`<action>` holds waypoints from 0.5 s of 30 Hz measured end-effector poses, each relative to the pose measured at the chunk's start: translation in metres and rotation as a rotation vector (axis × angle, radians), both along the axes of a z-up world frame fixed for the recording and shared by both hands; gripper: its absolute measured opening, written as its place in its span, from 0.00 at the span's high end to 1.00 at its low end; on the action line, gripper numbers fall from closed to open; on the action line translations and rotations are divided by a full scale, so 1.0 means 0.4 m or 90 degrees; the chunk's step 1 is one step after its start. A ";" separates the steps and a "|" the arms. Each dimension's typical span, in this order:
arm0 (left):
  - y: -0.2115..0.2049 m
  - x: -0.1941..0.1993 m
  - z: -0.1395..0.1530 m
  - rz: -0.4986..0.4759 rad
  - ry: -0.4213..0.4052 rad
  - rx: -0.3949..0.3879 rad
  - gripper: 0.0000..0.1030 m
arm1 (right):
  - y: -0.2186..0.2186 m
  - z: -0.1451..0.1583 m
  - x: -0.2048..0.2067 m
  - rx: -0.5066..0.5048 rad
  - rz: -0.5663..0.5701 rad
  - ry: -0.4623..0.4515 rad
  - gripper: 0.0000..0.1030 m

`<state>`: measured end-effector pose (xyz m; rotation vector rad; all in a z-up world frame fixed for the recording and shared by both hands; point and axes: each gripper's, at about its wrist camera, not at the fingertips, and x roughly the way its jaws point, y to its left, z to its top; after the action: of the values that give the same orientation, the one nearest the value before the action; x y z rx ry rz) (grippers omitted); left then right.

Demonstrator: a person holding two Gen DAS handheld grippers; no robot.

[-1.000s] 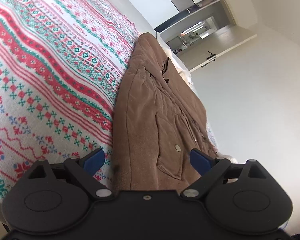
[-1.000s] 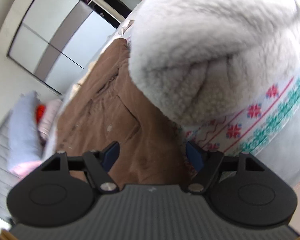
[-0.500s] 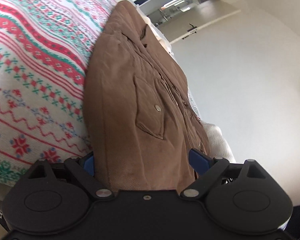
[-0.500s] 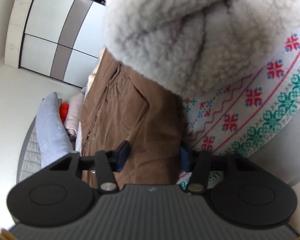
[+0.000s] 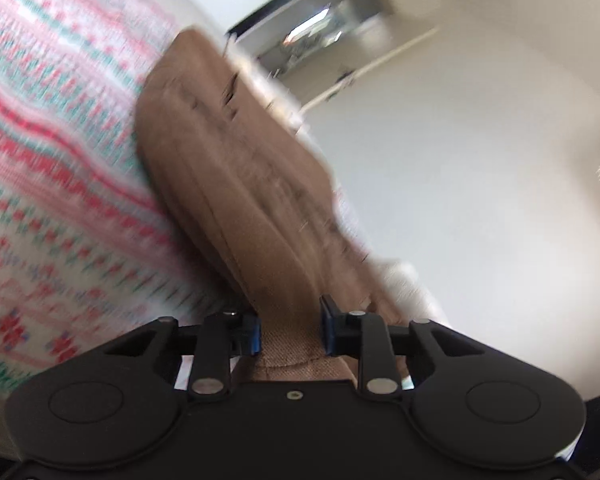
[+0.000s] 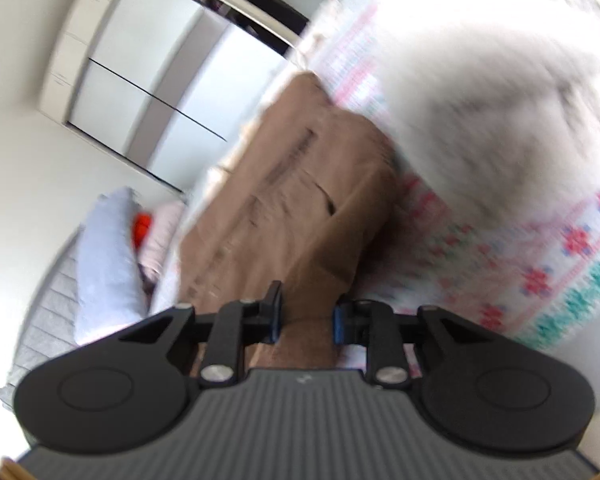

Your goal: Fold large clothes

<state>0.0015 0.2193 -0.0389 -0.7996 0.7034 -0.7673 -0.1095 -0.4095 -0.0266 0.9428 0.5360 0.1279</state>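
Both frames motion-blurred. My left gripper (image 5: pixel 290 330) is clamped on the hem of the brown jacket (image 5: pixel 236 184), blue pads (image 5: pixel 253 333) pressed into the cloth from both sides. My right gripper (image 6: pixel 306 318) is likewise pinching the jacket (image 6: pixel 300 208) at its near edge, cloth bunched between the narrowed fingers. I take the jacket as landmark: it stretches away from both grippers, lying lengthwise on a knit-pattern blanket (image 5: pixel 52 168) in red, green and white bands that covers the surface under it. In the right view the blanket (image 6: pixel 540 280) continues to the right of the jacket, and a big fluffy white fleece pile (image 6: pixel 500 100) sits on it just right of and above the jacket. Left of the jacket in that view I see a pale blue pillow (image 6: pixel 104 256), something orange-red (image 6: pixel 142 226) and a pink item beside it. Beyond the jacket's far end stands a wardrobe (image 6: pixel 140 80) with white and grey panels. In the left view, right of the jacket is a plain white wall (image 5: pixel 460 200), and past the jacket's far end an open doorway (image 5: pixel 312 32), too blurred for detail
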 end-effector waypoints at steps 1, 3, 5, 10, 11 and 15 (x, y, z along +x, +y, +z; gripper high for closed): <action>-0.001 0.002 0.012 0.013 -0.009 -0.019 0.75 | 0.006 0.012 0.003 0.002 -0.004 -0.024 0.79; 0.000 0.005 0.039 0.038 -0.024 -0.058 0.76 | 0.031 0.041 0.013 0.000 -0.009 -0.074 0.80; -0.004 0.021 0.075 0.062 -0.039 -0.085 0.77 | 0.048 0.068 0.029 -0.002 -0.016 -0.109 0.80; -0.013 0.087 0.170 0.110 -0.070 -0.097 0.80 | 0.061 0.140 0.089 -0.025 -0.040 -0.146 0.80; -0.013 0.105 0.189 0.115 -0.076 -0.094 0.80 | 0.059 0.154 0.103 -0.035 -0.043 -0.149 0.80; -0.014 0.196 0.253 0.139 -0.090 -0.091 0.80 | 0.045 0.202 0.160 -0.064 -0.055 -0.157 0.80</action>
<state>0.0798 0.2139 0.0622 -0.9254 0.4296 -0.6726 -0.0455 -0.3916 0.0544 0.8362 0.2711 0.1364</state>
